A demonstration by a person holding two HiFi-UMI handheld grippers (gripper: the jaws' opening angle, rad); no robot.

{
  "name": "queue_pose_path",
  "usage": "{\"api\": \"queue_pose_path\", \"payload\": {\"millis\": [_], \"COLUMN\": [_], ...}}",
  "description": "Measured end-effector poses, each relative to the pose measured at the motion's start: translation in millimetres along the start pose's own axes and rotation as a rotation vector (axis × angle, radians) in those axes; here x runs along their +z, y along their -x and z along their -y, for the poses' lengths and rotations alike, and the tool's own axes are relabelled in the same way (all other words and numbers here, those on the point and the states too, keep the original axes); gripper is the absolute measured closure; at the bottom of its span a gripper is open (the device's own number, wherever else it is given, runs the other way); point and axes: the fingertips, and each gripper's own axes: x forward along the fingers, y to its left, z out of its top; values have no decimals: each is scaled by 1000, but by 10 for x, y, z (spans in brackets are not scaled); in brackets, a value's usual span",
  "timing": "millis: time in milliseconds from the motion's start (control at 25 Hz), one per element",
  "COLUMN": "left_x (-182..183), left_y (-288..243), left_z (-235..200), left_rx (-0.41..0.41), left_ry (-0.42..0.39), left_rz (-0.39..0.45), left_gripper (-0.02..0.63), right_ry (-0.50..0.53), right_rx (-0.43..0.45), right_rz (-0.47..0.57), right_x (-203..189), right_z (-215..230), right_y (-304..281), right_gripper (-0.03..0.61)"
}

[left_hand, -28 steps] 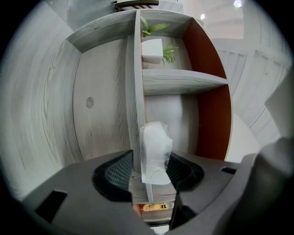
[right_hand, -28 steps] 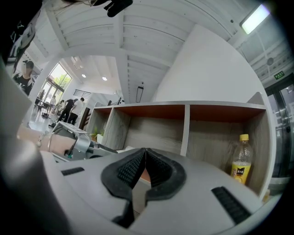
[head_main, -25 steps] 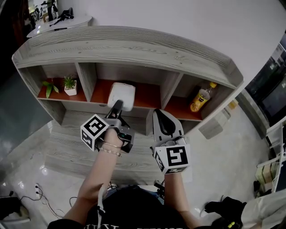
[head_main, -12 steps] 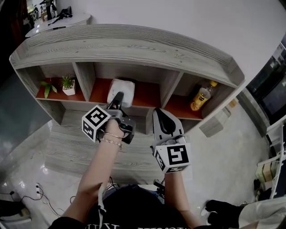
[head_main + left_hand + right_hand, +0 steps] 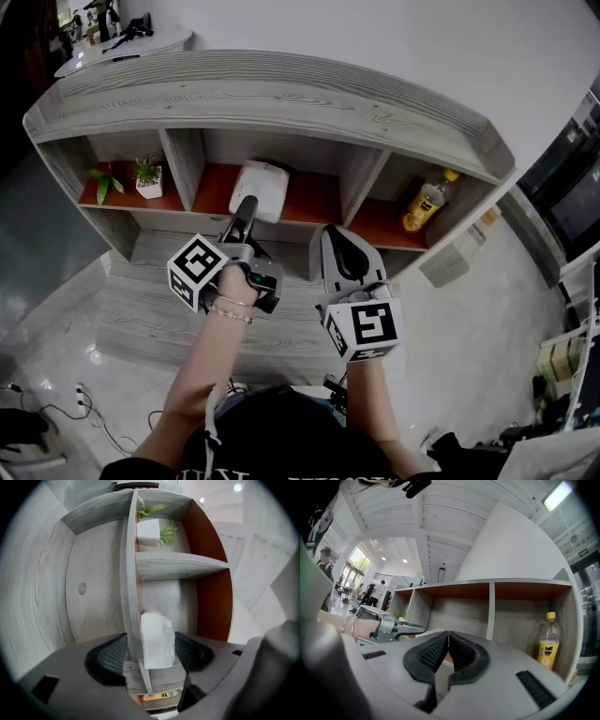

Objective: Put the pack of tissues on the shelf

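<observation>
Pale floor tiles and a white wall frame the grey wood shelf [image 5: 281, 94], whose three open compartments face us. A small potted plant [image 5: 146, 178] stands in the left one and a yellow bottle [image 5: 424, 202] in the right one. The pack of tissues [image 5: 263, 187] lies in the middle compartment, resting on its reddish floor.

Our left gripper [image 5: 246, 208] reaches to the front edge of that compartment, just at the near end of the pack. In the left gripper view its jaws stand wide apart. The pack [image 5: 157, 639] shows in the gap between them, and neither pad seems to press on it, so we judge it to be lying free. Our right gripper [image 5: 339, 246] hangs in front of the shelf, well clear of the pack. Its jaws are together with nothing between them.

We take the placing itself as done, since the pack is on the shelf and carried by the board. What we judge is left is only to draw the left gripper straight back without brushing the pack.
</observation>
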Motion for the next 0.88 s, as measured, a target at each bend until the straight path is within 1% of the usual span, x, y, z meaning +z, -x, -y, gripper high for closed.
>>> {"api": "queue_pose_path", "payload": {"millis": [240,560,880], "left_x": [-58,-166,-163], "left_y": [183,213,74], "left_z": [7,-216,-285], "left_rx": [-6,63,93], "left_ry": [-9,-10,-29], "left_rz": [-23,-70,-71], "left_gripper": [308,310,318], "right_ry": [5,5,9], "right_rx": [13,13,4], "right_rz": [-7,-20,-26], "right_x": [-16,-56,-60], "right_z": [-106,-127,-46], "right_y": [20,73,105], "right_gripper": [561,561,561]}}
